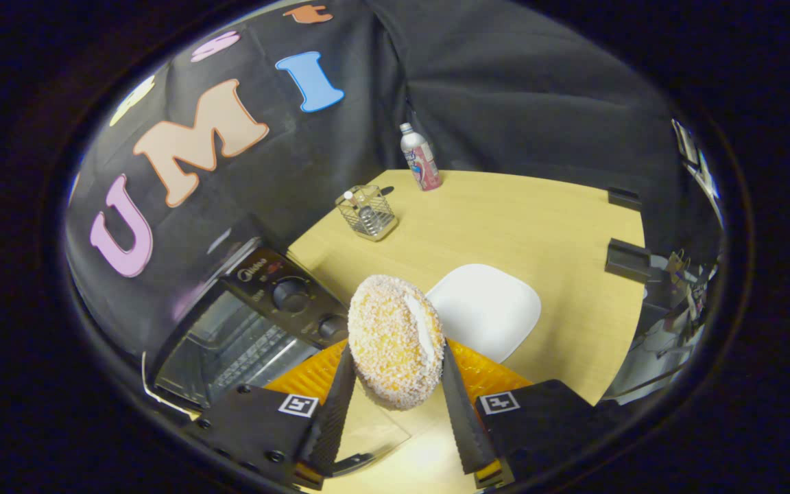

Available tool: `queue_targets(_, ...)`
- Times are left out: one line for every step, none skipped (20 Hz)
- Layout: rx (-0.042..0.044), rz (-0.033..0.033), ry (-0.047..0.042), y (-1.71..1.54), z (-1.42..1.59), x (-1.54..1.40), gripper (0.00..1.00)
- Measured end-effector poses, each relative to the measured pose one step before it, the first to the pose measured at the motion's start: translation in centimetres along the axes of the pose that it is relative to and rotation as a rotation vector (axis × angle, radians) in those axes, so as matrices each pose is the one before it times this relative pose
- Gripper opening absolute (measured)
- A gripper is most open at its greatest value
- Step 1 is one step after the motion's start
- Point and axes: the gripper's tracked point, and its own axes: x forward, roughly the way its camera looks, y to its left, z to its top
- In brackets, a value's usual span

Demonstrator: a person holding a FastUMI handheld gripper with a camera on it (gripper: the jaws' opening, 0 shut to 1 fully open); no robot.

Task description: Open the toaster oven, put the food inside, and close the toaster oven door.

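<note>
Wooden table (505, 219) with open toaster oven (244, 329), white plate (487, 309), tongs (395, 384) clamped partway on sugared doughnut (391, 339)

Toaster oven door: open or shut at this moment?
Open. The toaster oven shows its wire rack, with the glass door folded down below the pastry clamped in the gripper.

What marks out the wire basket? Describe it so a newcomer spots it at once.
Start at the wooden table and look to its far side near the black cloth wall. The wire basket stands there, beyond the toaster oven and beside the pink-labelled bottle. It alone is see-through mesh.
</note>
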Motion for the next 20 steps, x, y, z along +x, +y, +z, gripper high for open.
queue_targets(0.02457,0.01629,-0.00673,0.622,-0.03,-0.486,0.7)
queue_targets(0.02164,0.0124,-0.00489,0.499,-0.057,-0.416,0.7)
queue_targets(0.0188,0.01082,-0.00544,0.416,-0.034,-0.468,0.7)
queue_targets(0.01499,0.00901,-0.00467,0.365,-0.052,-0.427,0.7)
queue_targets(0.01399,0.00786,-0.00097,0.358,-0.14,-0.354,0.7)
queue_targets(0.01513,0.00982,-0.00044,0.373,-0.277,-0.328,0.7)
queue_targets(0.01657,0.00972,-0.00061,0.376,-0.204,-0.239,0.7)
queue_targets(0.01534,0.00853,0.00269,0.343,-0.284,-0.283,0.7)
queue_targets(0.01392,0.00877,0.0034,0.376,-0.366,-0.183,0.7)
queue_targets(0.0132,0.00534,0.00655,0.237,-0.508,-0.152,0.7)
queue_targets(0.01543,0.00797,0.00642,0.387,-0.519,-0.033,0.7)
queue_targets(0.01758,0.01167,0.0078,0.564,-0.626,0.062,0.7)
queue_targets(0.01575,0.01158,0.00844,0.577,-0.589,0.039,0.7)
queue_targets(0.01066,0.01052,0.00811,0.655,-0.627,-0.026,0.7)
queue_targets(0.00754,0.00983,0.00877,0.601,-0.624,0.121,0.7)
queue_targets(0.00397,0.00888,0.01131,0.588,-0.747,0.154,0.7)
queue_targets(0.00456,0.01022,0.01153,0.653,-0.667,0.298,0.7)
queue_targets(0.00616,0.01148,0.01366,0.636,-0.751,0.317,0.7)
queue_targets(0.00781,0.01489,0.0114,0.671,-0.712,0.404,0.7)
queue_targets(0.00875,0.01073,0.01,0.607,-0.605,0.466,0.7)
